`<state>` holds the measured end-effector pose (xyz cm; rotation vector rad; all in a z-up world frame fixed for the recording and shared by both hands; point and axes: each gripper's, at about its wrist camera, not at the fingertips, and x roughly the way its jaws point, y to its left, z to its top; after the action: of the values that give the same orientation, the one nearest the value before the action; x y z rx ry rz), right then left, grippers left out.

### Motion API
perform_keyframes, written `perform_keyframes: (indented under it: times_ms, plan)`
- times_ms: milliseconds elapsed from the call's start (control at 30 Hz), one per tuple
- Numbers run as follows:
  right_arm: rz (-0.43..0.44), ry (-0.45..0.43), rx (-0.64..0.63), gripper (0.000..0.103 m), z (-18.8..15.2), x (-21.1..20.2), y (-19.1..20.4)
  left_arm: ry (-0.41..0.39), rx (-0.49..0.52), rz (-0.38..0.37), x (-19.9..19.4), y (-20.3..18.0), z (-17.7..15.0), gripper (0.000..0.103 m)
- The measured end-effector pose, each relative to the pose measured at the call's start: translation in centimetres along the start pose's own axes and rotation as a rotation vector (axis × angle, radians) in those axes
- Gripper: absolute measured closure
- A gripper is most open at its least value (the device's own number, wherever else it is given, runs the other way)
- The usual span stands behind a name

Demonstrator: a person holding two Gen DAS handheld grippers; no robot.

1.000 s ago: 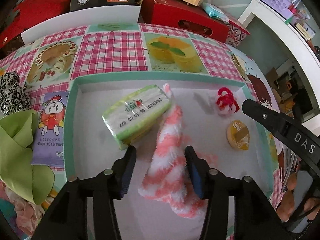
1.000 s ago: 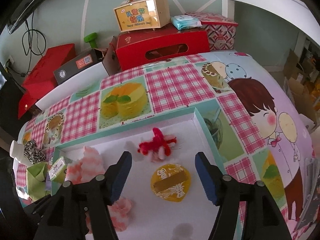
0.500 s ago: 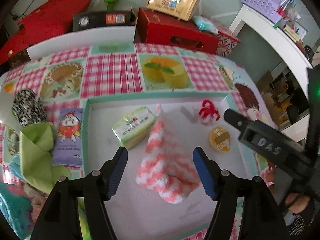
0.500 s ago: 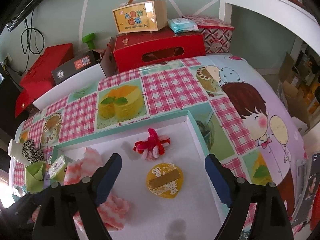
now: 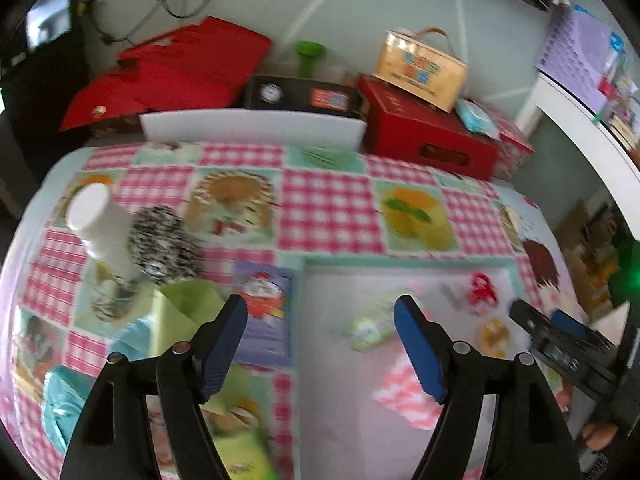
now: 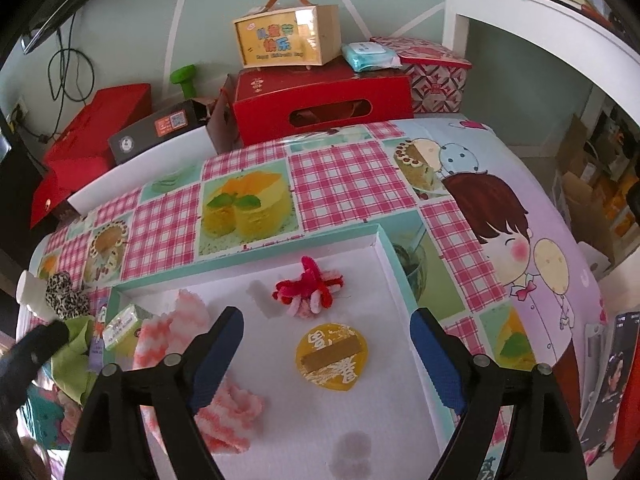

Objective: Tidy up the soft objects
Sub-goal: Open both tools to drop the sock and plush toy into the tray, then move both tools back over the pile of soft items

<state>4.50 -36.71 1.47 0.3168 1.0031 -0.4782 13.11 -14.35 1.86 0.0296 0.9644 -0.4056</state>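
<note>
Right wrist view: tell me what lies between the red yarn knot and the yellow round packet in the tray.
Nothing: only bare white tray floor separates the red yarn knot from the yellow round packet, as the right wrist view shows.

In the tray [image 6: 394,264], the towel [image 6: 188,320] lies left of the disc [image 6: 331,357], perhaps touching the packet [image 6: 120,326].

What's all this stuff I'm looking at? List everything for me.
tray: one, white with teal rim, on the table
towel: one, pink and white, in tray, left side
tissue pack: one, green, in tray, far left
yarn bundle: one, red and pink, in tray, middle
disc: one, yellow, in tray, near the right jaws
wipes pack: one, purple, left of tray
green cloth: one, left of wipes
leopard pouch: one, black and white, beside white bottle
red boxes: several, behind table
left gripper: jaws opening, nothing between
right gripper: jaws opening, over disc
</note>
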Motion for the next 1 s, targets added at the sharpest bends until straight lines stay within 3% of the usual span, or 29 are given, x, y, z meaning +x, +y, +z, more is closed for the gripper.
perform_keyframes:
  times_ms: [33, 100, 767, 1000]
  plan:
    - [-0.005, -0.006, -0.007, 0.003, 0.0, -0.1, 0.2, -0.014, -0.008, 0.006, 0.0, 0.5, 0.1, 0.017]
    - [-0.004, -0.02, -0.02, 0.0, 0.0, -0.3, 0.7, -0.041, -0.023, 0.033, 0.2, 1.2, 0.2, 0.008]
    - [0.005, 0.001, -0.029, 0.0, -0.2, -0.3, 1.2, 0.017, -0.082, 0.108, 1.4, 3.5, 0.1, 0.008]
    - [0.054, -0.032, -0.066, 0.0, -0.3, -1.7, 3.7, 0.034, -0.133, 0.169, 0.4, 6.2, 0.4, 0.008]
